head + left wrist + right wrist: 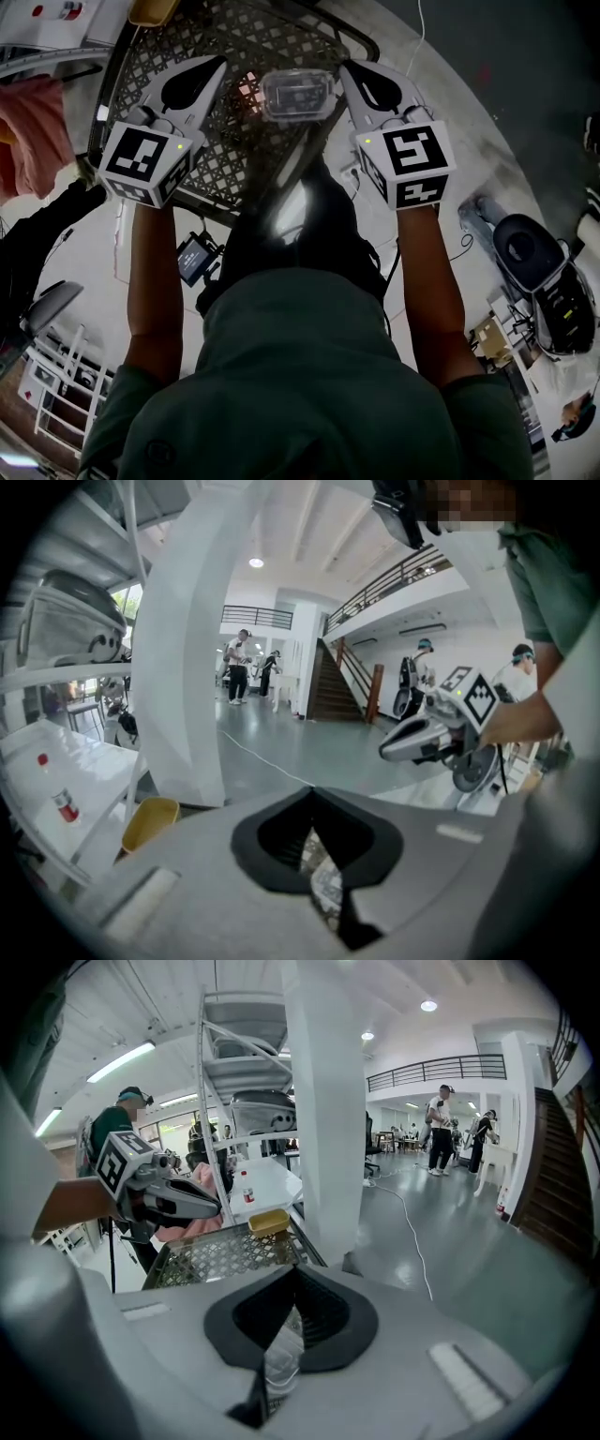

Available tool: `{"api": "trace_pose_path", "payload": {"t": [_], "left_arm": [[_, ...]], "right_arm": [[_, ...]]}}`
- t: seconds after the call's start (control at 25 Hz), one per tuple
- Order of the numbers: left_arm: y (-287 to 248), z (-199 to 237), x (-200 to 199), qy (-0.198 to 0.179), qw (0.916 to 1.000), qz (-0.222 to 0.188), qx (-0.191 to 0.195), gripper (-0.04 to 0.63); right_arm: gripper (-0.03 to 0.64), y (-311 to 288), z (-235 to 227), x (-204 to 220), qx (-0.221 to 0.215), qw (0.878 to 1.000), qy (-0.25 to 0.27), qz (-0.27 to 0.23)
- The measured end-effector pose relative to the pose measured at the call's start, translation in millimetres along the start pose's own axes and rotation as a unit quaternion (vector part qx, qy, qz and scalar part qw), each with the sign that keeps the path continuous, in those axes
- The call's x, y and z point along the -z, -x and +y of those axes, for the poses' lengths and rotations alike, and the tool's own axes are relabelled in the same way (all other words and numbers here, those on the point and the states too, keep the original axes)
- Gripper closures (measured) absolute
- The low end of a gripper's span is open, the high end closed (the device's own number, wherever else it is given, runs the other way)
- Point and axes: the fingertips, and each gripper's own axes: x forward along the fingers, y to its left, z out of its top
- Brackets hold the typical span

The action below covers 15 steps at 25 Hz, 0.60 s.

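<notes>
My left gripper (217, 64) and right gripper (347, 67) are held side by side over a black metal mesh basket (187, 47). Both are shut with nothing between the jaws. A clear plastic container (298, 94) lies on the mesh between them, touching neither. In the left gripper view the jaws (314, 794) meet at the tip, and the right gripper (441, 733) shows off to the right. In the right gripper view the jaws (295, 1274) are also together; the left gripper (159, 1194) hovers over the mesh basket (220, 1255).
A yellow bowl (155, 11) sits at the basket's far edge, next to a white pillar (323, 1101). A pink cloth (33, 122) hangs to the left by a white shelf rack (239, 1072). Cables, gear and shoes (553, 291) lie on the floor. Several people stand in the hall.
</notes>
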Motion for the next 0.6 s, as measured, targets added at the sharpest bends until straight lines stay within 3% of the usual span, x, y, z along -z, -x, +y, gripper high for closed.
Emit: {"api": "trace_pose_path", "payload": {"t": [0.6], "left_arm": [[-44.9, 4.0, 83.8, 0.054, 0.9965, 0.063, 0.011, 0.594]], "right_arm": [[0.609, -48.3, -10.5, 68.1, -0.016, 0.998, -0.033, 0.05]]}}
